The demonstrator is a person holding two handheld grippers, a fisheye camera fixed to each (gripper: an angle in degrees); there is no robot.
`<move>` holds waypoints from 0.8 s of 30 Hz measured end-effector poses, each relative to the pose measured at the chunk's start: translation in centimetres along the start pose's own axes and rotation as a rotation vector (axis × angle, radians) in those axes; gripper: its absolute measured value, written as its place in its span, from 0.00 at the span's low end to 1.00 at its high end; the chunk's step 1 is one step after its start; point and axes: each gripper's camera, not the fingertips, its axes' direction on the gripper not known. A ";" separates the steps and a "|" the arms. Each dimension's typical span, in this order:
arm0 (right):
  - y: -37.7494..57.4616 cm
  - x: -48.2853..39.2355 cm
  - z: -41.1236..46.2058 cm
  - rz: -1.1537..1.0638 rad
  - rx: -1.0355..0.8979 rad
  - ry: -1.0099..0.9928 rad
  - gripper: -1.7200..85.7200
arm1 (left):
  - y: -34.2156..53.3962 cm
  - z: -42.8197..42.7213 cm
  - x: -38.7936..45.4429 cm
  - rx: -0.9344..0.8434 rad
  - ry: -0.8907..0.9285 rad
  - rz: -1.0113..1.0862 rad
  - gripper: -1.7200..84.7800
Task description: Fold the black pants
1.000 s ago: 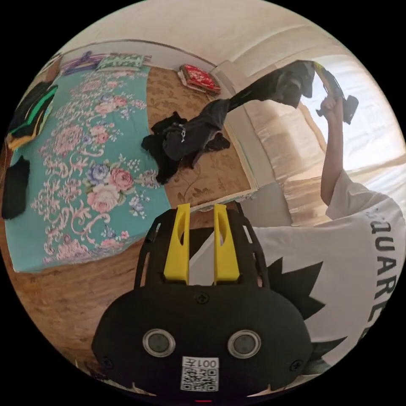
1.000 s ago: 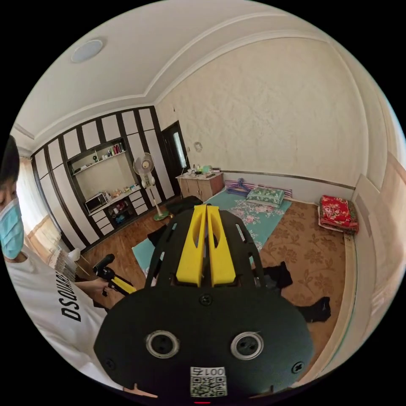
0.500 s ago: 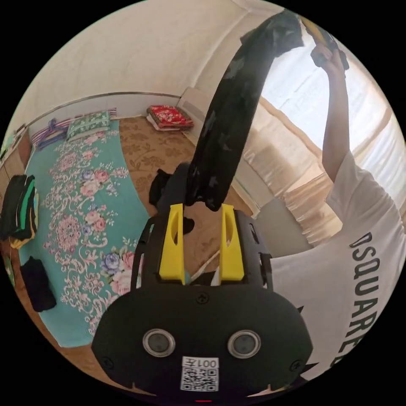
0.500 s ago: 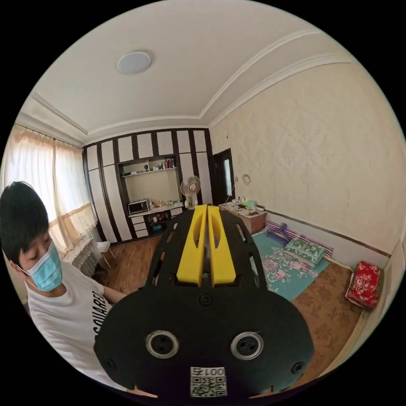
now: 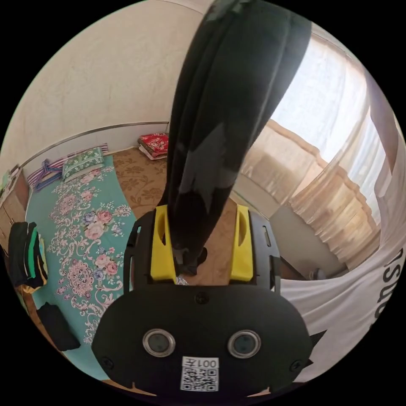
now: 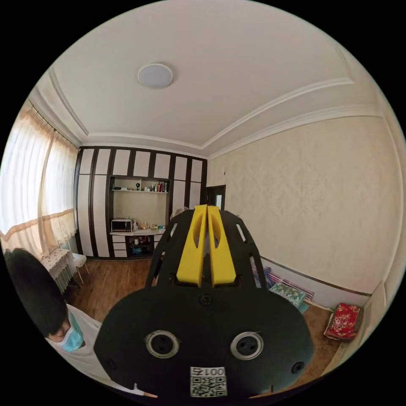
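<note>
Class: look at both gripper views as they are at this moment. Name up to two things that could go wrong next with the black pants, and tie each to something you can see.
1. The black pants hang between the open left gripper without being pinched; closing now may catch only a thin edge, which could slip.
2. The right gripper looks shut, but no cloth shows at its tips, so that hold cannot be confirmed; the pants might drop onto the floral mat.

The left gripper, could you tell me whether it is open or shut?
Open: the left gripper has its yellow fingers wide apart, black pants hanging between them.
</note>
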 end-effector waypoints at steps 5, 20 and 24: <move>-6.1 -3.0 3.2 0.008 0.057 0.058 0.02 | 5.1 -7.2 -3.9 0.082 0.128 -0.020 0.02; 8.1 -4.6 40.6 -0.088 -0.920 0.295 0.03 | 14.9 -42.2 -12.2 0.483 0.473 -0.018 0.01; 15.5 -10.3 44.2 -0.189 -0.947 0.085 0.07 | 16.6 -46.9 -14.0 0.484 0.447 -0.057 0.01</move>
